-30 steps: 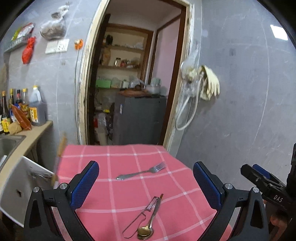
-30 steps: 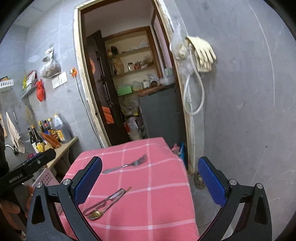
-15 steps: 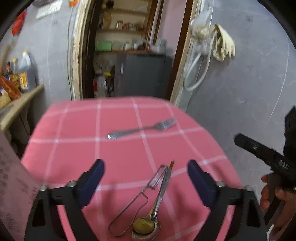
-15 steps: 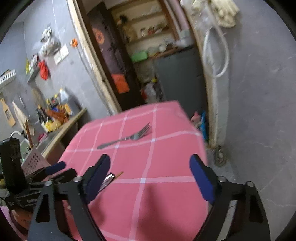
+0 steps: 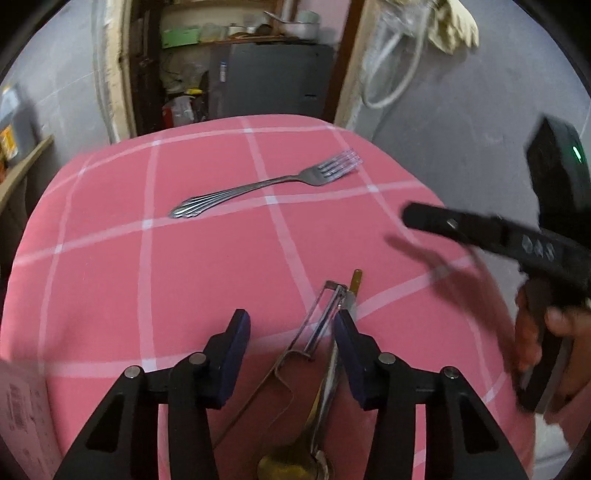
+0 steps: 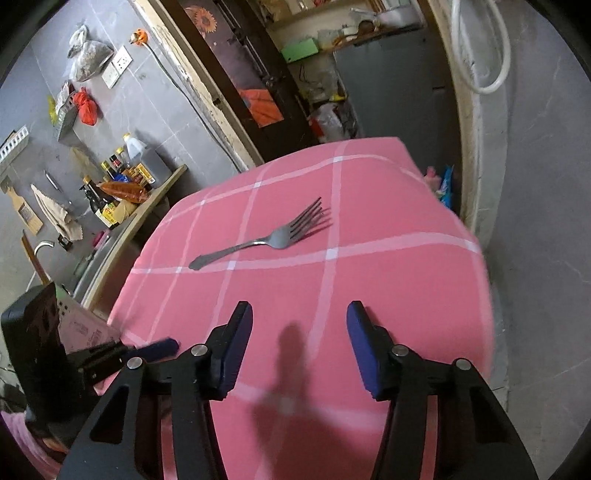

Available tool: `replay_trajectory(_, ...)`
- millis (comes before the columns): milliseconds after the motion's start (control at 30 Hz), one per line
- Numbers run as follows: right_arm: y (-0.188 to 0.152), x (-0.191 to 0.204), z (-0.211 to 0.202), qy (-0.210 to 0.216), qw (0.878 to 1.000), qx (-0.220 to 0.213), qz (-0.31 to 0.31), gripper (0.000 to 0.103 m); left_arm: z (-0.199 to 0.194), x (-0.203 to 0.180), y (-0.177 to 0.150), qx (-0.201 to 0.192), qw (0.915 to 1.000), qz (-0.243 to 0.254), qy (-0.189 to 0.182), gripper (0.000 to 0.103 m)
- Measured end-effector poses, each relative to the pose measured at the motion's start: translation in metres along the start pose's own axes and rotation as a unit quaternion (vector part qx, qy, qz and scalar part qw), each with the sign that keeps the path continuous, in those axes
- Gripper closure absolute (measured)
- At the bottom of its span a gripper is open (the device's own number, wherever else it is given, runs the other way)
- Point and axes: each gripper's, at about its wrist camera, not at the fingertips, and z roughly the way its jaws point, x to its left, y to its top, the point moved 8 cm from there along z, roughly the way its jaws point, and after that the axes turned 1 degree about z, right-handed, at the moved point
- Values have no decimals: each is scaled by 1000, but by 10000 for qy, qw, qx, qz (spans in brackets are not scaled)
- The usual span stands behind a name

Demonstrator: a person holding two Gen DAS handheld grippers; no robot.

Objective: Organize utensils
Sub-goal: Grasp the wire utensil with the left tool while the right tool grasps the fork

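Observation:
A steel fork (image 5: 266,184) lies across the far half of the pink checked tablecloth (image 5: 110,258). Nearer, a wire-handled peeler (image 5: 317,325) and a spoon (image 5: 291,469) with a gold bowl lie side by side. My left gripper (image 5: 291,332) hangs low over them with its jaws closing. Peeler and spoon handle sit between the jaws, close to the right pad, and the left pad stands apart from them. In the right wrist view my right gripper (image 6: 297,321) is also closing, over bare cloth (image 6: 406,277) with nothing between its jaws. The fork (image 6: 266,240) lies ahead of it.
A counter with several bottles (image 6: 122,184) and a sink tap (image 6: 44,247) stand left of the table. Behind is a doorway with a grey cabinet (image 5: 269,81). Rubber gloves (image 5: 450,29) hang on the wall. A hand (image 5: 546,332) grips the right tool. The table's right edge drops off.
Both grippers have dropped toward the table and tipped downward, and both pairs of jaws have narrowed. The left one now straddles the peeler and spoon handle.

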Motion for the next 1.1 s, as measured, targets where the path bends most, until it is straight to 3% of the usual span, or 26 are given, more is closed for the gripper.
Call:
replay_trajectory(167,15,0,25,194,9996,48,183,60,4,-8,8,97,9996,234,111,84)
replay_trajectory(300,29,-1,40,199,9994,-13,287,65,3,-3,10,3,10000,-16,71,85)
replay_trajectory(533,41,-6,60,448,9971,97,600,85,4,17,15,-171,9951,-940,-273,87)
replay_trajectory(600,43,-8,62,445,9965,59,710,94,4,21,16,-193,9935,-1089,-277,88)
replay_trajectory(667,45,-10,62,497,9955,-26,813,95,2,22,16,-254,9928,-1140,-261,88)
replay_trajectory(900,55,14,18,417,9952,-740,478,99,-31,17,25,-788,9916,-996,-234,89)
replay_trajectory(1100,62,37,-21,334,9936,-1047,250,101,-51,12,29,-915,9934,-668,-180,89)
